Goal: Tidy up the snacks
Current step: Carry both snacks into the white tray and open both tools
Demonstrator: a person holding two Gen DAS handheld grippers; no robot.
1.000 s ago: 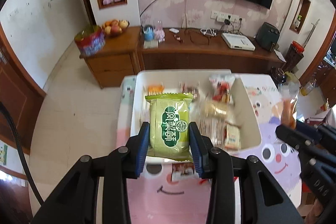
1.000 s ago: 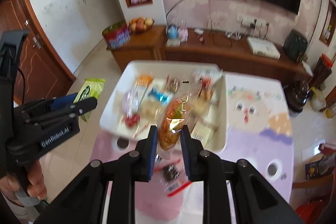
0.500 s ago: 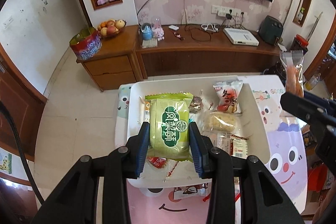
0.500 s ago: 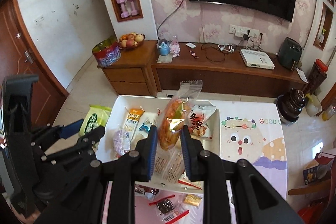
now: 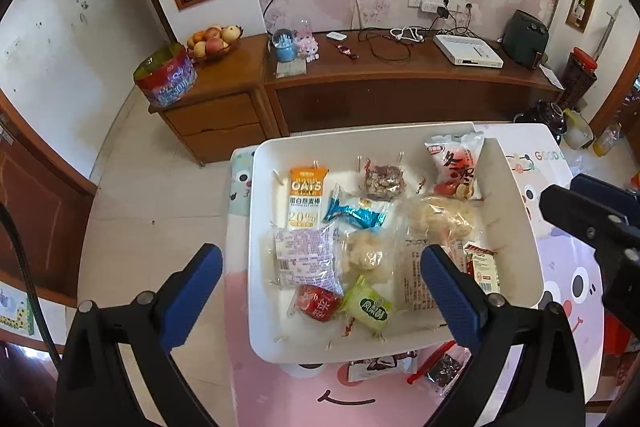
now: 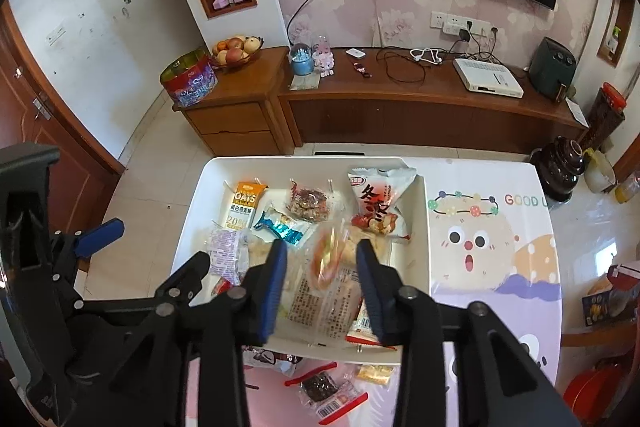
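A white tray [image 5: 256, 227] on the cartoon-print table holds several snack packs. My left gripper [image 5: 320, 291] hangs open above the tray's near side. The green snack pack [image 5: 370, 311] lies in the tray beside a red pack [image 5: 318, 305]. My right gripper [image 6: 322, 285] is open above the tray [image 6: 188, 227]. The orange clear-bag snack [image 6: 326, 257] is blurred between its fingers, loose over the other packs. An orange oats bar [image 6: 244, 205] and a white-red pack [image 6: 378, 203] lie farther back.
Loose snack packs [image 6: 324, 387] lie on the table in front of the tray. A wooden TV cabinet [image 6: 400, 107] stands behind, with a fruit bowl [image 6: 234, 51] and a red tin [image 6: 188, 79]. A dark pot [image 6: 560, 167] sits at the table's far right.
Both grippers have opened. The green pack dropped from the left gripper into the tray. The orange bag left the right gripper's grip and is falling into the tray.
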